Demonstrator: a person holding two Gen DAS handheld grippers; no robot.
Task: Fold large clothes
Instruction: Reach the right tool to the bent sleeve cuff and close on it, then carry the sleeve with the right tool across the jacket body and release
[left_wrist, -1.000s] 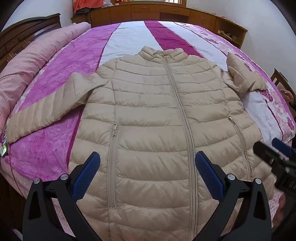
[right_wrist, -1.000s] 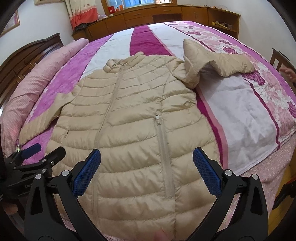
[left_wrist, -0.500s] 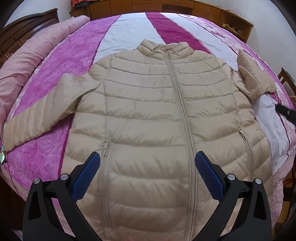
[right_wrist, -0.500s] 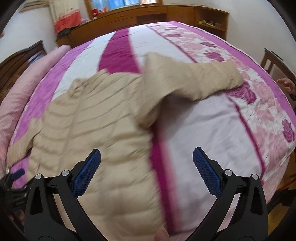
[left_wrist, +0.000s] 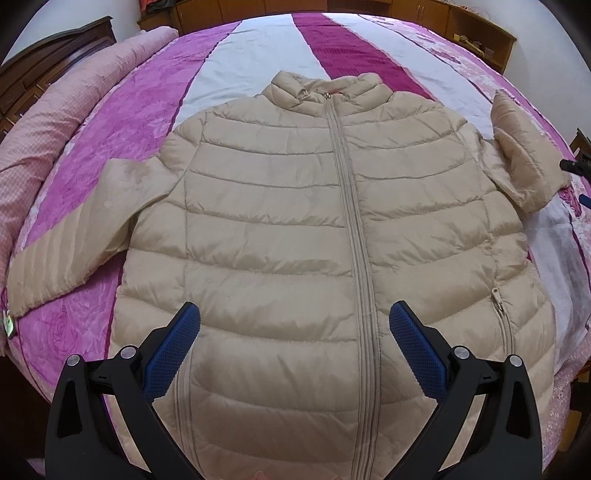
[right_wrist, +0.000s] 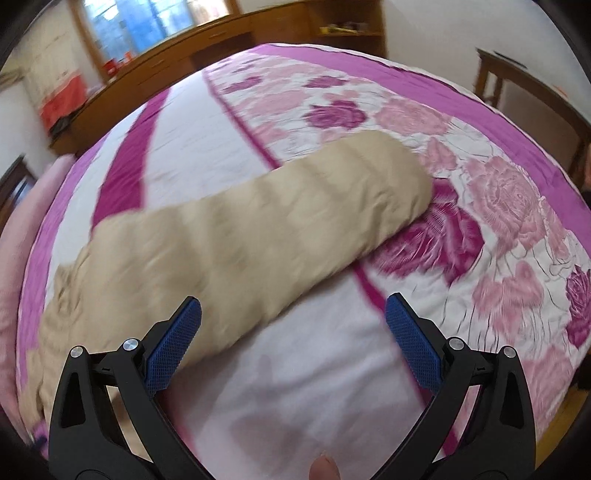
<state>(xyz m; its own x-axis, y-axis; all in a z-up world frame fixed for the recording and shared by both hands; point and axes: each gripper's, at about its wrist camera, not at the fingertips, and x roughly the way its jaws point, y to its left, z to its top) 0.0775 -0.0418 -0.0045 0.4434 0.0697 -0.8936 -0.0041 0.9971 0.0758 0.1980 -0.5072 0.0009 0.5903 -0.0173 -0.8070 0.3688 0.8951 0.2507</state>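
- Beige puffer jacket lies face up on the bed, zipped to the collar, hem nearest the camera, collar toward the far cupboards.
- One sleeve runs out flat over the purple stripe on the view's left; the other sleeve is bent up at the shoulder and lies across the floral part of the cover.
- Left gripper hovers above the lower front panel, jaws spread wide, nothing between the blue pads.
- Right gripper hangs over bare white cover just beside the bent sleeve, jaws likewise wide apart and empty; this view is motion-blurred.
- Handling, as I judge it: light, soft and springy; the quilted fill will puff back after a fold, so creases need pressing down.
- The shell looks smooth and a bit glossy, probably slippery; a shallow pinch may slide off.
- Best holds: the cuff of the bent sleeve for the right gripper, the hem or side seam for the left, taking shell and fill together.
- Avoid grabbing at the zip; it is stiff and resists folding.
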